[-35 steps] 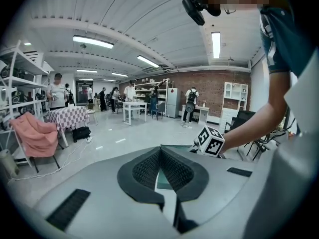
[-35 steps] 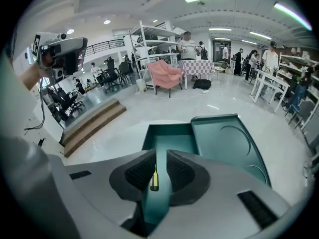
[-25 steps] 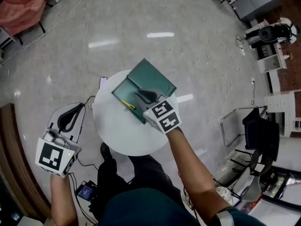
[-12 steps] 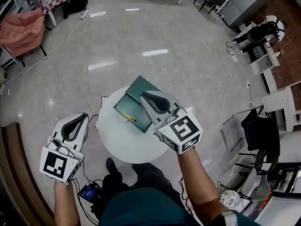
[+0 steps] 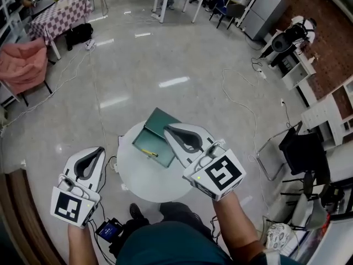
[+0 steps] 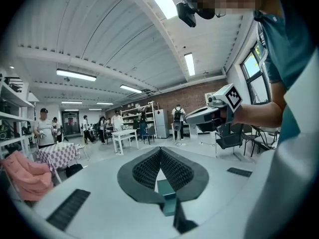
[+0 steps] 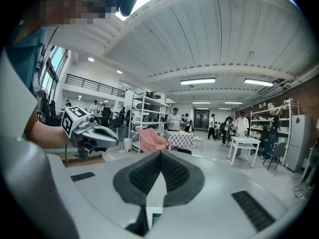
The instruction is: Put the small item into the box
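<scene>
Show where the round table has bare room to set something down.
Bare: the table's near half, from the box to the near rim, plus a strip left of the box. Crowded: the far side, taken by the box and yellow item; the right tool overlaps the right part.

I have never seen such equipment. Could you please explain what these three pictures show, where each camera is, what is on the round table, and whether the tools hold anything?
A person holds a hand tool with two jaws in each hand; there is no robot. The head view comes from a camera on the person's head, looking down at the left gripper, the right gripper and a round white table. The other two pictures come from cameras riding on each gripper, looking along its jaws into a large room. On the table stands an open green box with a small yellow item lying inside. Both grippers are raised above the table, jaws together, holding nothing.
</scene>
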Motion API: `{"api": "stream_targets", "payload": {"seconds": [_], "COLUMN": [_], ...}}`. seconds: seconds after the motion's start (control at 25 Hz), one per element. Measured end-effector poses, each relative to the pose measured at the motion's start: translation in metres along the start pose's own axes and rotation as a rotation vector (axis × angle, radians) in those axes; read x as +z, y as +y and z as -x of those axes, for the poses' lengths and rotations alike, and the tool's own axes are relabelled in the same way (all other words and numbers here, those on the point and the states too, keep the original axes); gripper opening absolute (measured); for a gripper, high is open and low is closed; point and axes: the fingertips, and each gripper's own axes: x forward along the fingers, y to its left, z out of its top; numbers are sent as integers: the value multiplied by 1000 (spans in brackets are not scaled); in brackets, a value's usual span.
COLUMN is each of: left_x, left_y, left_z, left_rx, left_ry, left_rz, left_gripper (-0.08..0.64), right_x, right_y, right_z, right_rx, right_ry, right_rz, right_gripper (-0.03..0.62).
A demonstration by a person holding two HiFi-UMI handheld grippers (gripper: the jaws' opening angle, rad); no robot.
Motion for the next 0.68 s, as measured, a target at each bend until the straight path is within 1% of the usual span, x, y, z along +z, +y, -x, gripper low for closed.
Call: {"api": "stream_targets", "payload": {"seconds": [0.24,0.44,0.68], "left_x": [18,17,18], "left_y": [-18,-29,-47], "left_z": [14,17,28], "left_rx": [-43,-88,-106], "left_ry": [-27,-30,-24], "left_rz": [-13,-16,-1], "left_gripper": [18,18,18], "right_x": [14,11,8], "right_y": [13,19,30], "right_z": [28,36,48], "right_rx": [-37,-60,-56], "right_ry": [19,46,71], "right_rz": [26,33,32], "right_gripper": [37,37,37]}}
